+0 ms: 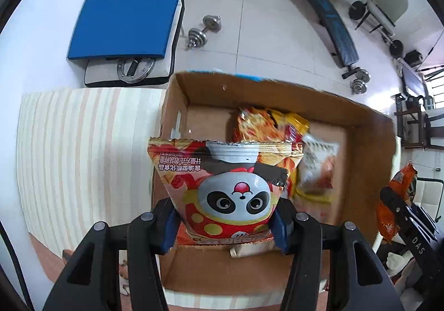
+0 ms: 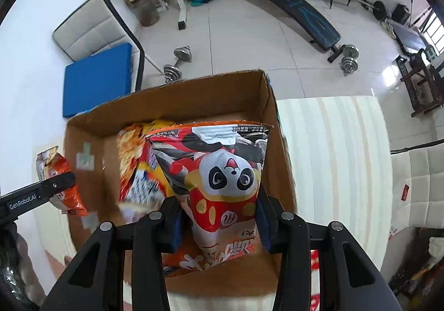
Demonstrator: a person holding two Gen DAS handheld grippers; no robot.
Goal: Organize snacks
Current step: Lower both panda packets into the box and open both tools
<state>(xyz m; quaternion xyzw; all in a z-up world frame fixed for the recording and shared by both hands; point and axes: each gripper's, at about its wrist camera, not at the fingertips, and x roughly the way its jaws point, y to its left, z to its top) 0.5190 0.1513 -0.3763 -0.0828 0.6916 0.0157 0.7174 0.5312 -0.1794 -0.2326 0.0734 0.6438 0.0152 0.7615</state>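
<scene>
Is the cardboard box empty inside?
No, the cardboard box already has snack bags lying in it, orange, yellow and white ones.

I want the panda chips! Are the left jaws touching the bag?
Touching. In the left wrist view, the left gripper pinches the panda bag on both sides.

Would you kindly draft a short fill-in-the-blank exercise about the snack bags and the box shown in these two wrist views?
1. Each gripper, left and right, is shut on a snack bag printed with a cartoon ____.
2. Both bags hang above an open ____ box.
3. The box stands on a ____ tablecloth.
4. On the floor beyond the box lies a metal ____.

Missing words: panda; cardboard; striped; dumbbell
</scene>
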